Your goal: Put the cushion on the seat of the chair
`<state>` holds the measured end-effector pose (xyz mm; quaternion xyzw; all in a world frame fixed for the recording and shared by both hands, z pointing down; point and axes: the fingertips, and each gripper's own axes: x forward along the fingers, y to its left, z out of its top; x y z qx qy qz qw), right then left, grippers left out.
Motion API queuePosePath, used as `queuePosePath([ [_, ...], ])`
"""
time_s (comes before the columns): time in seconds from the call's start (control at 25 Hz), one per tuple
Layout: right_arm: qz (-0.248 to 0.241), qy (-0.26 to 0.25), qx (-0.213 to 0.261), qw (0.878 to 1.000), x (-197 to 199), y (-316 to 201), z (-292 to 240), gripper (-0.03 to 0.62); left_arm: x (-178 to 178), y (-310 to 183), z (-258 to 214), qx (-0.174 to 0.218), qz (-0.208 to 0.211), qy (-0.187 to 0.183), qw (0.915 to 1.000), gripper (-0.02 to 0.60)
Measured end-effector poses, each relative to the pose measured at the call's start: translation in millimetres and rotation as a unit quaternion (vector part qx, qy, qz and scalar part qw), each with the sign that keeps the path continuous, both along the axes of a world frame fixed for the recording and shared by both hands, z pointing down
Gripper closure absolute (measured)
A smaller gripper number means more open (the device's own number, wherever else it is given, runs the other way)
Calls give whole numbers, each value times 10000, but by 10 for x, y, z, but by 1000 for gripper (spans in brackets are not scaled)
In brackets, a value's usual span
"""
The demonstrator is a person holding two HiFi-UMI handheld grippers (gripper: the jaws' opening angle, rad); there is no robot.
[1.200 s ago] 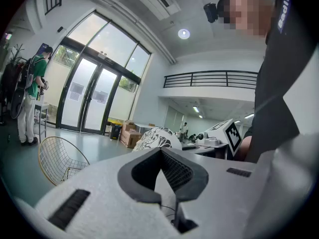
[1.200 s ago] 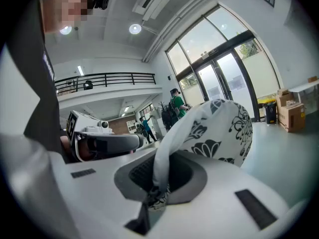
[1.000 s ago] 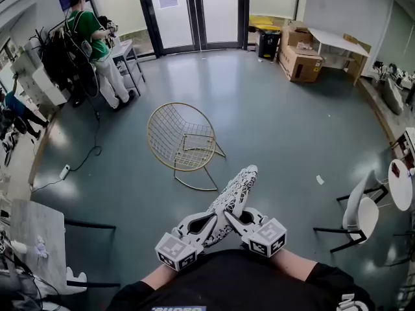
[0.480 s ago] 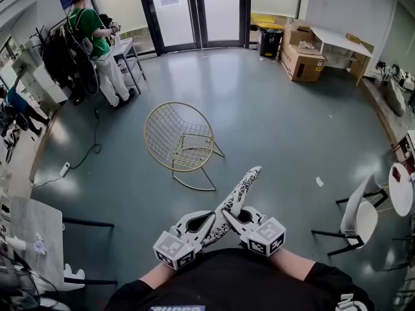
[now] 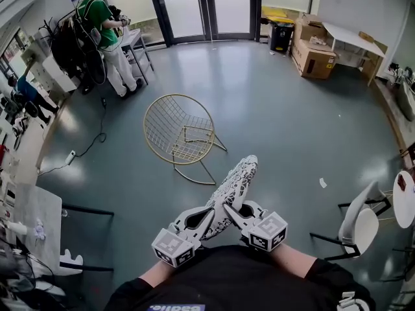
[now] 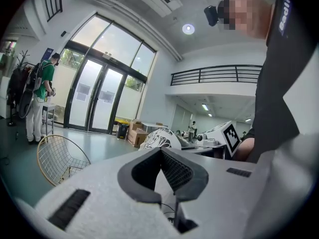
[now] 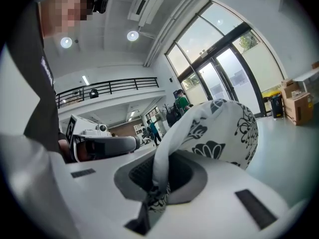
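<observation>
Chair [image 5: 178,129] nearer; left hand-held gripper [image 5: 213,216], right hand-held gripper [image 5: 231,211] clamp cushion [image 5: 237,181]; gripper views show pinched fabric.

Near cushion [image 5: 235,185] end behind right tool [image 5: 232,208]; round table [image 5: 402,207] partly beyond right edge.

The cushion [image 5: 232,188] is white with a black floral and swirl print. The wire chair [image 5: 175,129] is gold, in an open grid; the floor [image 5: 279,122] is dark teal. A person [image 5: 98,17] wears a green top and white trousers.
</observation>
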<state>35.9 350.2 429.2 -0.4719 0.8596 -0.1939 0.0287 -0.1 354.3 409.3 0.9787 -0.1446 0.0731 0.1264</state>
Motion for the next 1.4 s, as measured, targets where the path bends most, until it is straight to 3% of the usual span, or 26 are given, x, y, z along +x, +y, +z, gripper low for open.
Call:
queuePosePath([
  [0.4,-7,-53,6,10000,268,12,76,559,263,8,21,103,50,-14,9999,565],
  [0.76,123,94,-78,9998,450,-229,137,559,420,-302,67,45,126,183,9997,565],
  [1.0,257,168,-115,9995,452,-584,164,559,406,-669,90,59,228,272,9994,565],
  [1.4,468,189,-300,9983,329,-1490,155,559,194,-1680,67,-95,211,356,9991,565],
])
